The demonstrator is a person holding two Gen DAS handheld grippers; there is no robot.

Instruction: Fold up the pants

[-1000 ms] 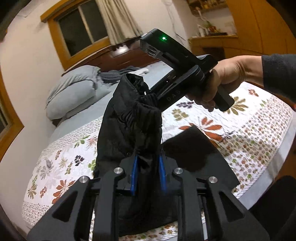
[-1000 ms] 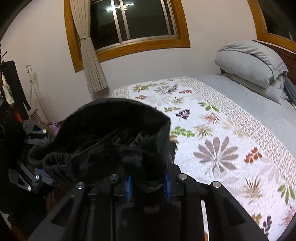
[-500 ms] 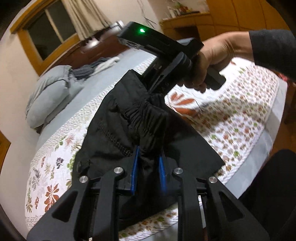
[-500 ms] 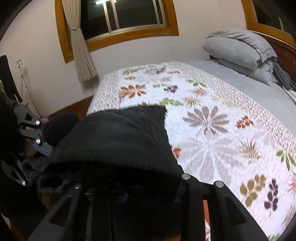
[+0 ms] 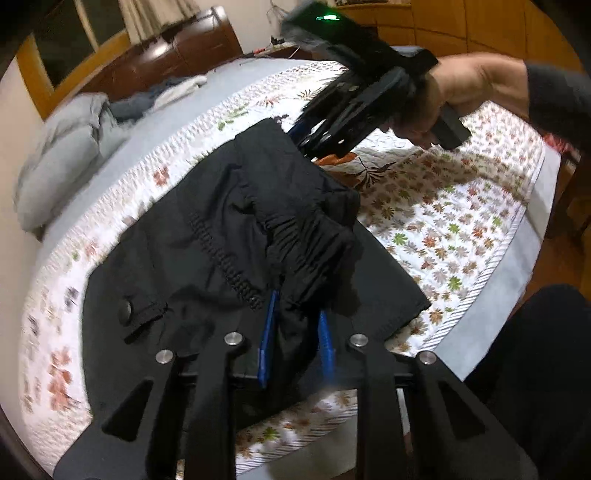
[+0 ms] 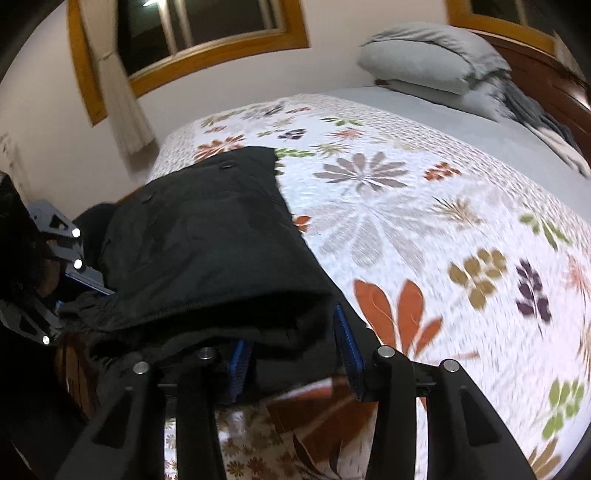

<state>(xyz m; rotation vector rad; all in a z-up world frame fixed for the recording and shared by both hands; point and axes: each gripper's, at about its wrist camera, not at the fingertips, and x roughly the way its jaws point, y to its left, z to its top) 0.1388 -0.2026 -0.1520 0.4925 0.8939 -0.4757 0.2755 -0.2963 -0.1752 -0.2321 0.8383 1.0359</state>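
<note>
Black pants point(image 5: 207, 236) lie folded over on the floral bedspread point(image 5: 443, 221). My left gripper point(image 5: 295, 328) is shut on the bunched elastic waistband near the bed's front edge. My right gripper point(image 5: 303, 136) sits at the far corner of the pants. In the right wrist view its jaws point(image 6: 291, 350) stand apart, with the thick black fabric point(image 6: 207, 251) lying between the blue pads point(image 6: 347, 343). The left gripper shows at the left edge there point(image 6: 55, 258).
Grey pillows point(image 6: 424, 70) and a crumpled grey blanket point(image 6: 535, 110) lie at the wooden headboard. A curtained window point(image 6: 207, 26) is on the far wall. A wooden cabinet point(image 5: 461, 22) stands beyond the bed. The bed's front edge point(image 5: 491, 295) is close.
Both grippers came down and laid the lifted waistband end of the pants onto the bed. The right gripper's jaws have widened around the fabric.
</note>
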